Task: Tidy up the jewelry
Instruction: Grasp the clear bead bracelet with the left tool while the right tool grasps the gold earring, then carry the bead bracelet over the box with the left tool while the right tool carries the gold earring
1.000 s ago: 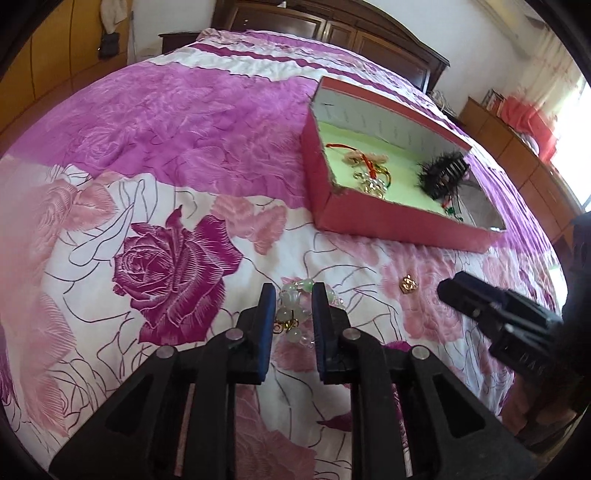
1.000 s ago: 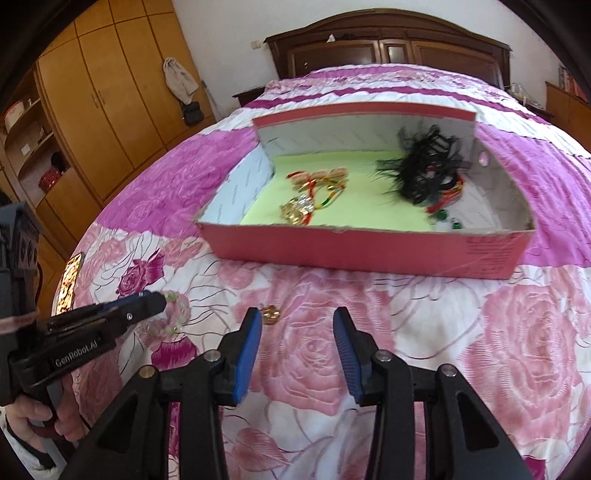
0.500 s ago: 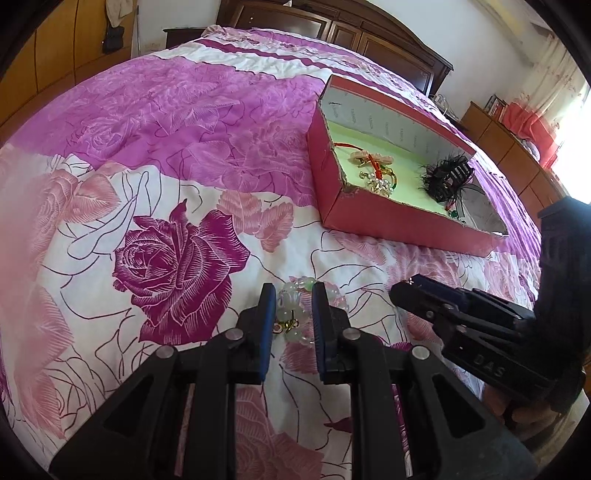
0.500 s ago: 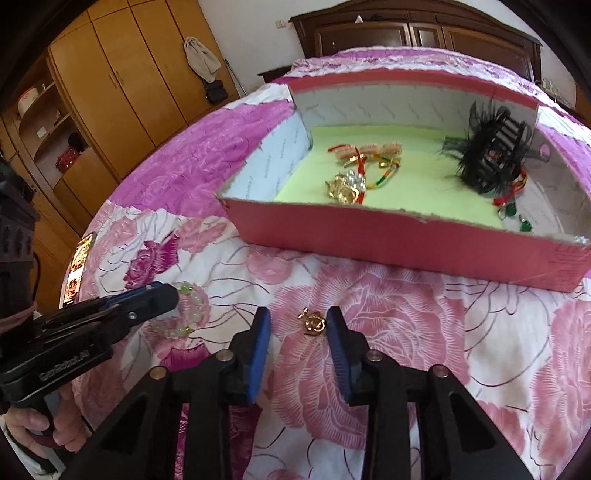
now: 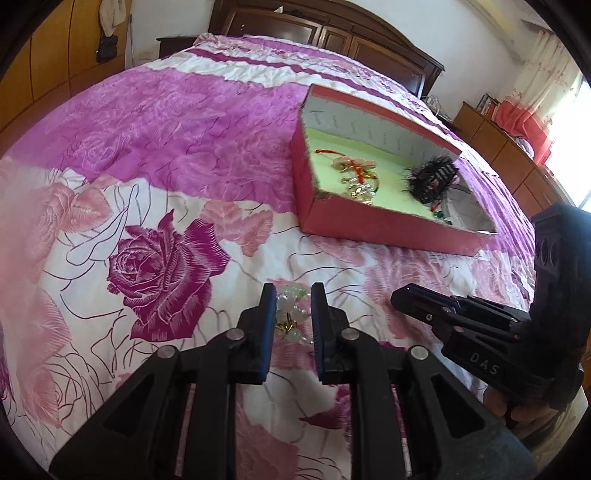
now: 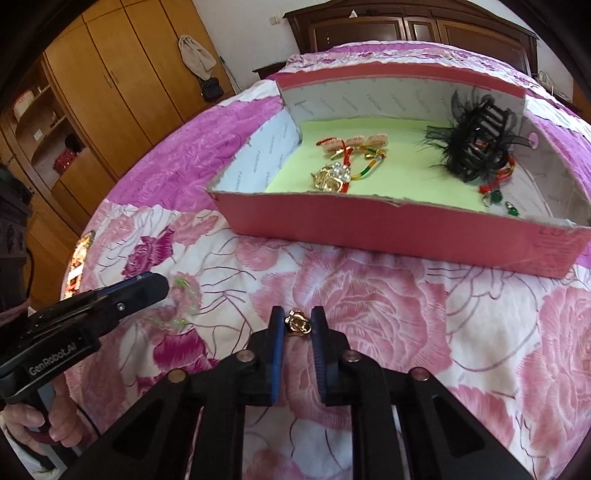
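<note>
A small gold charm (image 6: 297,323) lies on the rose-print bedspread between the fingers of my right gripper (image 6: 297,317). Its jaws are closing, and both pads touch the charm's sides. In the left wrist view the right gripper (image 5: 400,299) shows side-on at the right. My left gripper (image 5: 291,295) is shut on a pale green bead bracelet (image 5: 290,314), which rests on the cover; the right wrist view shows the left gripper (image 6: 159,286) with the bracelet (image 6: 184,295) at its tip. Beyond both stands a red cardboard box (image 6: 369,229) with a green floor.
The box holds a gold brooch (image 6: 328,179), red-corded ornaments (image 6: 354,144) and a black feathered hair clip (image 6: 476,144). A wooden wardrobe (image 6: 110,81) stands off the bed's left side, a dark headboard (image 6: 406,26) behind. A hand (image 6: 33,424) grips the left tool.
My right gripper came forward until the gold charm sat between its fingers, and its jaws narrowed onto it. The left gripper stayed on the bracelet.
</note>
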{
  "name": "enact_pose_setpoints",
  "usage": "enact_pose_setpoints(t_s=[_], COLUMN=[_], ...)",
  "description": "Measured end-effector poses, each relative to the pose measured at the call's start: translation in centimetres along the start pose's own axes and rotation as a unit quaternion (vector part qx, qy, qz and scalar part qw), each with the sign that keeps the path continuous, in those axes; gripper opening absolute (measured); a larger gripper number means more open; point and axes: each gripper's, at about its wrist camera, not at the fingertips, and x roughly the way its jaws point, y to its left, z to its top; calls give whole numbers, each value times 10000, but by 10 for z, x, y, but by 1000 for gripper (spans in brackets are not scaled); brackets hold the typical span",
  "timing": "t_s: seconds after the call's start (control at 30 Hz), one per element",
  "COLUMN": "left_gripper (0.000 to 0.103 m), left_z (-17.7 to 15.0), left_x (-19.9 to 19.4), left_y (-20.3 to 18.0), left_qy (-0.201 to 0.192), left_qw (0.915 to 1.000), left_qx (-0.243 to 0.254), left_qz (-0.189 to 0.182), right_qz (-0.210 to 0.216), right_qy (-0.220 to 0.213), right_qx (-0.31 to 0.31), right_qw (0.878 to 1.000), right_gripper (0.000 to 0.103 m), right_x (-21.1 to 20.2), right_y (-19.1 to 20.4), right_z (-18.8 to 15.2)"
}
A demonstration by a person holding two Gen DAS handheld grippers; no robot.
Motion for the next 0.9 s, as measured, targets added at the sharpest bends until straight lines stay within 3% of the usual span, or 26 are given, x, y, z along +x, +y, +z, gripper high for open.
enact_pose_setpoints(t_s=[0.37, 0.9], left_gripper=[10, 10], left_z=[9, 28], left_x=[-25, -36], left_y=[-34, -74], left_qy=[-427, -1444], left_qw=[9983, 9872], left_qx=[331, 581], left_qz=[-200, -349], right_qz=[21, -483], right_qy=[-534, -1447], right_qx=[117, 63], right_qw=[9985, 9883], right_gripper=[16, 16], right_x=[-50, -102], right_y=[-13, -31], right_z=[-6, -5])
